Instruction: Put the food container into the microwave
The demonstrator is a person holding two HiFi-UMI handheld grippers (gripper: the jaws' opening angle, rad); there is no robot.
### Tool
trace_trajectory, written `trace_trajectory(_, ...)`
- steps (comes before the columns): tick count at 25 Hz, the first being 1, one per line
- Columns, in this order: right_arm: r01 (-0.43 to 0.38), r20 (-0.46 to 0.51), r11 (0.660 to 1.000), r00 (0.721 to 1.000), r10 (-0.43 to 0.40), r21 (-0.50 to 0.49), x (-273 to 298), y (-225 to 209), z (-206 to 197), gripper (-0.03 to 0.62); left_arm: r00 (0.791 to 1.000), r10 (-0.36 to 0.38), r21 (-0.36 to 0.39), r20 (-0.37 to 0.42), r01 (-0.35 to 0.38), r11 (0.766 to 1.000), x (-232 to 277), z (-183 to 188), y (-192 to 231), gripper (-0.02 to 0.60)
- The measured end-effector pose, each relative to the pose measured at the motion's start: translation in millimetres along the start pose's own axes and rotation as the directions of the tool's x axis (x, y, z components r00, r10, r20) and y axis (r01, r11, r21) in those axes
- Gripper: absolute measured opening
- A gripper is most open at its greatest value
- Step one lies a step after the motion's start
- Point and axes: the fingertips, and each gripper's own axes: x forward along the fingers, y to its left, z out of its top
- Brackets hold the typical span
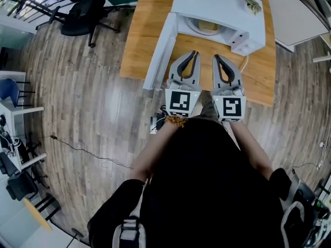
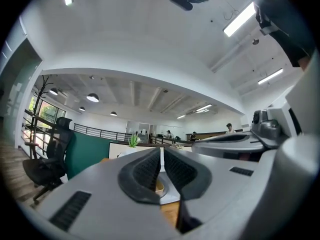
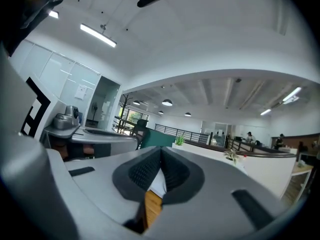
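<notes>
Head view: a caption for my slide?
Food container inside the open microwave; left gripper and right gripper shut, empty, in front.

Both forearms (image 1: pixel 155 146) reach forward side by side, with the left gripper (image 1: pixel 195 53) and right gripper (image 1: pixel 215 57) parallel, near each other but apart, pointing about level away from the body. Left jaws are together with just a sliver between the pads and hold nothing; right jaws are closed tip to tip, also empty. Marker cubes (image 1: pixel 181 102) face up.
</notes>
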Motion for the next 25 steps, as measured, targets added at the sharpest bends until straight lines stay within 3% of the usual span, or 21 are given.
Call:
trace_trajectory(7,-0.034,-0.049,0.999,0.998,0.032,-0.035,-8,1,-20,0.006,0.999,0.03,-0.014,0.015,-0.03,0.999,0,-4,-1,0.038)
trace_trajectory(25,0.002,-0.073,0.999,0.997,-0.005,-0.042,-19,-11,-26,0.006,1.0,-0.024,-0.046,0.008,0.024,0.999,10,-10,-23,0.038)
